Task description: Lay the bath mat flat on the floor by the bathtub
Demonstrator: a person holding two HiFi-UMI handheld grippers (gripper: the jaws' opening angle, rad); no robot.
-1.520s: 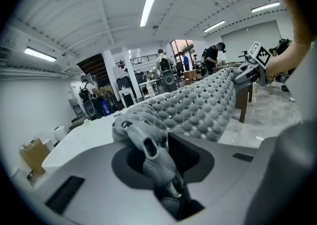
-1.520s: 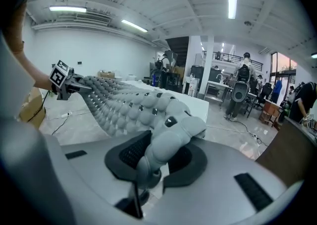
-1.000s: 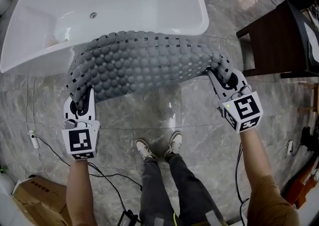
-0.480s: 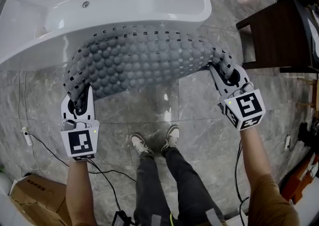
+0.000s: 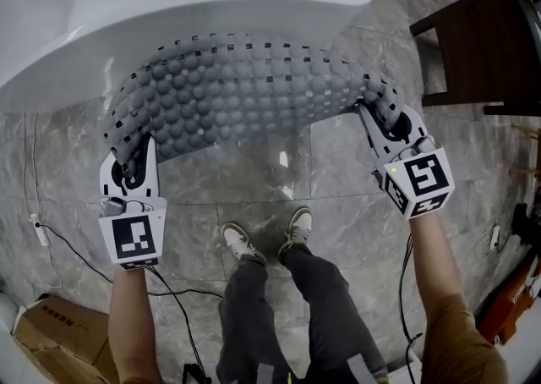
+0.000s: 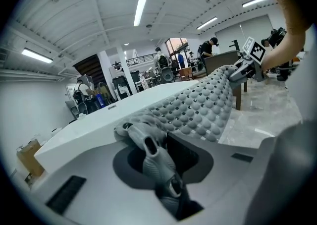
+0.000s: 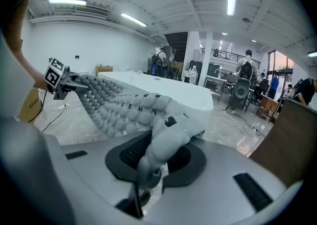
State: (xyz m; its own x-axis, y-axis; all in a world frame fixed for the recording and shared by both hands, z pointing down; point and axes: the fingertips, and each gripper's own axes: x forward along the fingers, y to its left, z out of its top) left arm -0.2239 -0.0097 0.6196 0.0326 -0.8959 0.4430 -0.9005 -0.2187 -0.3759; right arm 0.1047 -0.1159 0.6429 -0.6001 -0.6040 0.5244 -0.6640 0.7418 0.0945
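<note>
Nearest the camera, the person's white-and-grey trainers [image 5: 239,244] are standing on the grey marble-patterned tile floor [image 5: 220,186], and both arms are reaching forward. Compared with a second ago, the two grippers are sitting lower against the side of the tub. The white left gripper with its black-and-white marker cube [image 5: 133,169] and the matching white right gripper [image 5: 390,124] are sinking together, roughly level with each other. The mat's far edge is no longer riding up over the tub's rim. I judge this to be the lowering stage: the mat is coming down toward the floor but is not lying on it yet, and it is still bowing in an arch between the hands.

The grey rubber bath mat covered in rounded bumps and small square holes [image 5: 245,90] is stretching from one gripper to the other. The left gripper's jaws are standing narrow, pinching a crumpled corner of the mat between them. The right gripper's jaws are doing the same with the opposite corner. From each pinch the mat is spreading away ahead of the jaws, toward the other hand.

Just behind the mat, the glossy white bathtub [image 5: 211,2] is lying across the frame; whether the mat is touching its side I cannot tell. Farther right, a dark brown wooden stool [image 5: 473,44] is standing well apart.
</note>
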